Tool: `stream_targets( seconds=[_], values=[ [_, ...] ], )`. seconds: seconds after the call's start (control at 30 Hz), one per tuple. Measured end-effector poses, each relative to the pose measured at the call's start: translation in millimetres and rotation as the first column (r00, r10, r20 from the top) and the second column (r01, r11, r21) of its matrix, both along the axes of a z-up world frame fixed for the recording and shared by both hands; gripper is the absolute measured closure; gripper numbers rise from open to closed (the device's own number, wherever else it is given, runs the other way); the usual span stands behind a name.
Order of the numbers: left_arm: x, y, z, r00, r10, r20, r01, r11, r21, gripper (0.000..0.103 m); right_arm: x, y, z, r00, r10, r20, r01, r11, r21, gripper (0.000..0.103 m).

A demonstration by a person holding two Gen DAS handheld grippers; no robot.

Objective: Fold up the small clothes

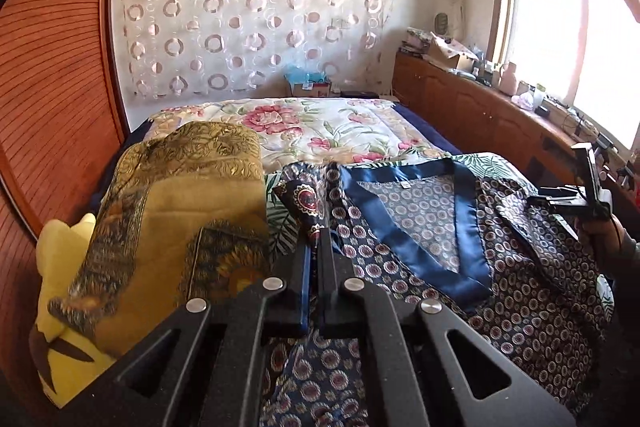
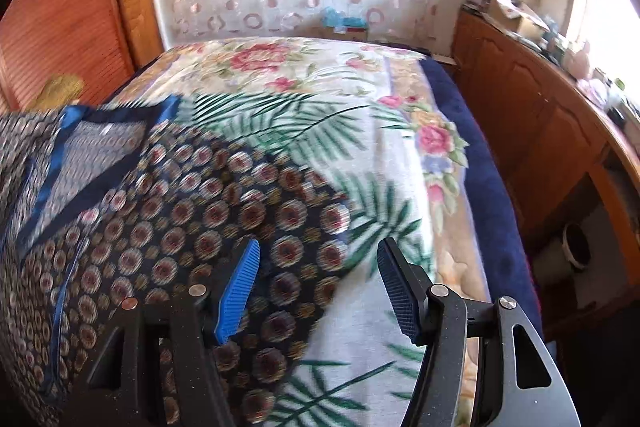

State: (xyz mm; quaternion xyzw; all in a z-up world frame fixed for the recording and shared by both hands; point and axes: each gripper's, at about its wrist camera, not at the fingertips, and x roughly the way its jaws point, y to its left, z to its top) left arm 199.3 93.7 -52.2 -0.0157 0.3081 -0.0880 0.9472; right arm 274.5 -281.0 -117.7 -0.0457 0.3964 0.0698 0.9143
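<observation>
- Garment: a navy patterned top (image 1: 420,219) with a satin-blue V-neck band lay spread on the bed (image 1: 320,123), neckline facing the far wall, its body reaching toward the onlooker's side. It rested on a palm-leaf sheet (image 2: 304,131) over the floral bedspread.
- Left gripper (image 1: 318,239): its jaws were pressed together on a bunched edge of the top, at the garment's left side — apparently a sleeve or shoulder, lifted slightly off the bed. A thin sliver of cloth showed between the pads.
- Right gripper (image 2: 318,287): its jaws stood wide apart and held nothing. It hovered above the garment's right edge, the blue left pad over patterned cloth and the dark right pad over bare sheet. The right wrist view was smeared, so the exact height above the fabric could not be told.
- Surroundings: a folded gold blanket (image 1: 172,211) sat just beside the top on its left, with a yellow plush toy (image 1: 64,299) against it; a wooden cabinet (image 1: 480,107) ran along the window wall.
- Step in hand, as judged: the first fold — one side gripped, the other not yet taken.
- Next move, as judged: the free gripper would need to descend onto the right edge and close on a single layer, matching the left grip's level, so both sides could be carried inward without dragging the sheet.
</observation>
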Motion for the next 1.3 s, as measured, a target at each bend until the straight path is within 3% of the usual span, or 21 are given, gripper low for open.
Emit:
stream_targets(
  seconds=[0.17, 0.27, 0.3, 0.4, 0.5, 0.87, 1.07, 1.17, 1.3],
  values=[
    [-16.2, 0.8, -1.5, 1.000, 0.010, 0.000, -0.010, 1.000, -0.017, 0.100, 11.5, -2.7, -2.1, 0.999, 0.020, -0.039, -0.017, 0.997, 0.075, 0.050],
    [-26.2, 1.5, 0.9, 1.000, 0.019, 0.010, -0.019, 1.000, -0.025, 0.100, 8.7, 13.1, -2.6, 0.997, 0.074, -0.034, -0.073, 0.997, 0.041, 0.079],
    [-30.6, 3.0, 1.2, 1.000, 0.023, 0.014, -0.023, 0.999, -0.026, 0.100, 7.1, 18.3, -2.5, 0.994, 0.103, -0.038, -0.101, 0.994, 0.047, 0.098],
    [-43.1, 7.5, 4.1, 0.999, 0.043, 0.029, -0.042, 0.999, -0.025, 0.100, -8.4, 28.7, 6.2, 0.991, 0.135, 0.005, -0.135, 0.991, 0.020, 0.100],
    [-65.6, 17.5, 8.3, 0.996, 0.072, 0.049, -0.070, 0.997, -0.029, 0.100, -34.1, 29.7, 25.3, 0.986, 0.154, 0.070, -0.159, 0.985, 0.067, 0.101],
    [-155.9, 45.6, -3.1, 0.982, 0.176, 0.072, -0.173, 0.984, -0.052, 0.100, -179.6, 1.7, 75.0, 0.955, 0.200, 0.221, -0.234, 0.962, 0.142, 0.101],
    [-192.0, 61.3, -22.5, 0.976, 0.218, 0.032, -0.216, 0.975, -0.050, 0.100, -247.6, -27.0, 58.8, 0.960, 0.212, 0.183, -0.243, 0.956, 0.164, 0.101],
    [-203.5, 70.2, -29.4, 0.973, 0.232, 0.000, -0.232, 0.970, -0.075, 0.100, -267.9, -39.5, 46.3, 0.970, 0.213, 0.119, -0.230, 0.960, 0.161, 0.101],
    [-209.8, 74.1, -45.2, 0.967, 0.251, -0.043, -0.253, 0.966, -0.045, 0.100, -280.6, -53.0, 19.1, 0.982, 0.189, 0.025, -0.191, 0.969, 0.156, 0.101]
  ],
)
